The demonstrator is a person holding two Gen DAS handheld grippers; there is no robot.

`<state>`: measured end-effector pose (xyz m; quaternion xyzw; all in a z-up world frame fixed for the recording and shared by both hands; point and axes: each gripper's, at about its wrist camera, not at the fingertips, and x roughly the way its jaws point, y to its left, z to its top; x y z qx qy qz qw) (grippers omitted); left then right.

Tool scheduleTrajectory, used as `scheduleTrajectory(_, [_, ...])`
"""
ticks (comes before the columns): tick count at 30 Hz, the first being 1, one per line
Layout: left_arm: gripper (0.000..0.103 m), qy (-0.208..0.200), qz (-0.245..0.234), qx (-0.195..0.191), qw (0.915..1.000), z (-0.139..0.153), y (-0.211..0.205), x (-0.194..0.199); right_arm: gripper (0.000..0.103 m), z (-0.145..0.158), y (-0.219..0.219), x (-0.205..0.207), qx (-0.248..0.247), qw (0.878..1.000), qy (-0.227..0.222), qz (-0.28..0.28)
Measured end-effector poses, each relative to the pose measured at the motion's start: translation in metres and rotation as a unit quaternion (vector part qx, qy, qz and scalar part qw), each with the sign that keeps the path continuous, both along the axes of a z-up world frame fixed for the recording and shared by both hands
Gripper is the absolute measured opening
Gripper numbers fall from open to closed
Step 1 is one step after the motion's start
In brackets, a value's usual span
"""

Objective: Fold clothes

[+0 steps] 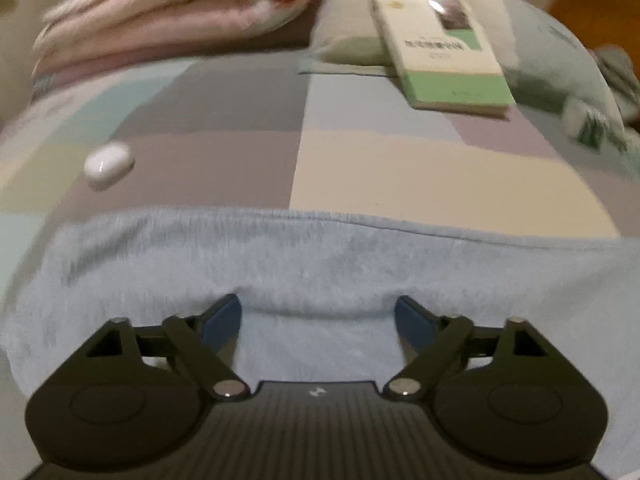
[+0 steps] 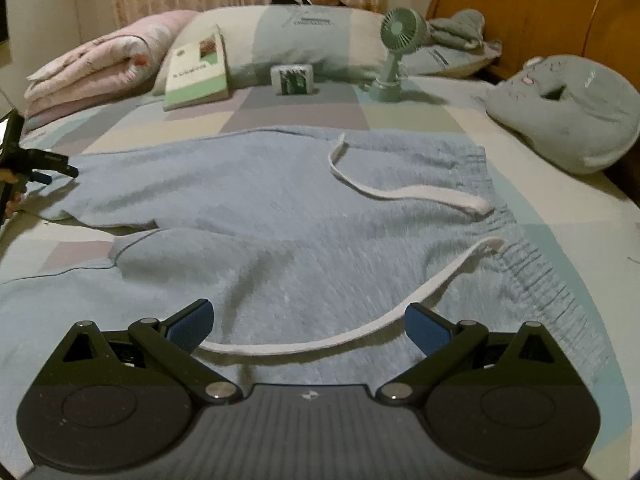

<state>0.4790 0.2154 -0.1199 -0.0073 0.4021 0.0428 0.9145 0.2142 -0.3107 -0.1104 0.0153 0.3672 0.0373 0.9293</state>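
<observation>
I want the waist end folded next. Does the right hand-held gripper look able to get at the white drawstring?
Probably yes. The right hand-held gripper stands open, and the white drawstring lies loose on the blue shorts between its pads, nothing covering it.

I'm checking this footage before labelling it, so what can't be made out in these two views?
- Book title: left wrist view, motion blur.
- Light blue trousers leg ends: right wrist view, cut off by the left edge.
- Left gripper: right wrist view, mostly cropped at the edge.
- Small box print: too small.
</observation>
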Motion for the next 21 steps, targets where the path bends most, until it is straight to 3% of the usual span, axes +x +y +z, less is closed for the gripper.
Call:
scheduleTrajectory(3, [0.093, -0.002, 0.04, -0.015, 0.9991, 0.001, 0.031, 0.005, 0.103, -0.003, 0.0, 0.005, -0.008, 1.0, 0.006, -0.01])
scheduleTrajectory(7, [0.093, -0.003, 0.087, 0.008, 0.9962, 0.0, 0.066, 0.005, 0.103, -0.003, -0.001, 0.009, -0.008, 1.0, 0.012, -0.018])
scheduleTrajectory(9, [0.093, 0.002, 0.119, 0.001, 0.9929, 0.002, 0.08, 0.003, 0.103, -0.003, 0.0, 0.01, -0.005, 1.0, 0.015, -0.018])
scheduleTrajectory(10, [0.089, 0.006, 0.123, 0.002, 0.9924, 0.004, 0.081, 0.001, 0.103, -0.002, 0.002, 0.01, -0.005, 1.0, 0.014, -0.016])
scheduleTrajectory(14, [0.09, -0.009, 0.037, 0.026, 0.9989, 0.015, 0.052, -0.019, 0.103, 0.007, 0.015, 0.019, -0.002, 1.0, 0.013, 0.009])
scheduleTrajectory(17, [0.091, -0.018, -0.028, 0.047, 0.9984, 0.02, 0.032, -0.032, 0.103, 0.023, 0.04, 0.036, -0.009, 0.998, 0.01, 0.056])
scheduleTrajectory(21, [0.091, -0.007, -0.032, 0.048, 0.9983, 0.013, 0.036, -0.036, 0.103, 0.045, 0.089, 0.072, -0.02, 0.993, 0.01, 0.119])
